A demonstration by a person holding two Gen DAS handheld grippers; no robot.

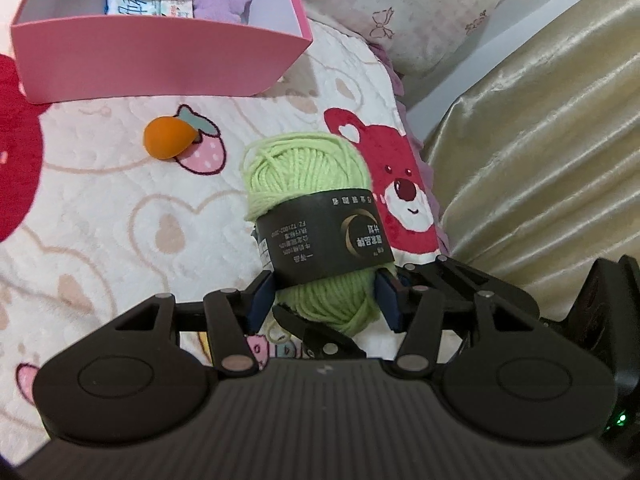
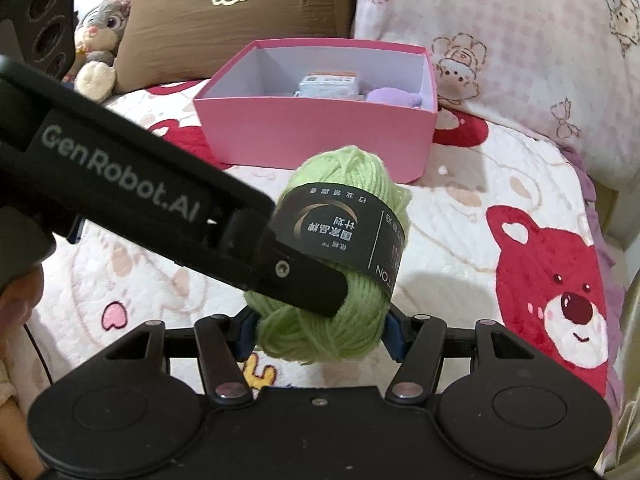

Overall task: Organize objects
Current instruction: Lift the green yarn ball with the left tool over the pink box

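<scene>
A light green yarn ball (image 1: pixel 308 184) with a black paper band is held above the bedspread. My left gripper (image 1: pixel 324 298) is shut on its near end. In the right wrist view the same yarn ball (image 2: pixel 340 320) sits between my right gripper's (image 2: pixel 320 334) blue pads, which press its sides. The left gripper's black finger (image 2: pixel 280 268) crosses it from the left. A pink box (image 1: pixel 160 60) stands behind; it also shows in the right wrist view (image 2: pixel 316 136) and holds packets and a purple plush. An orange egg-shaped sponge (image 1: pixel 170 138) lies on the bed.
The bedspread (image 1: pixel 100 220) is white with red bear prints. Pillows (image 2: pixel 500 40) and a brown cushion (image 2: pixel 240 12) line the back, with a plush rabbit (image 2: pixel 100 36) at far left. A gold curtain (image 1: pixel 540 140) hangs beyond the bed's right edge.
</scene>
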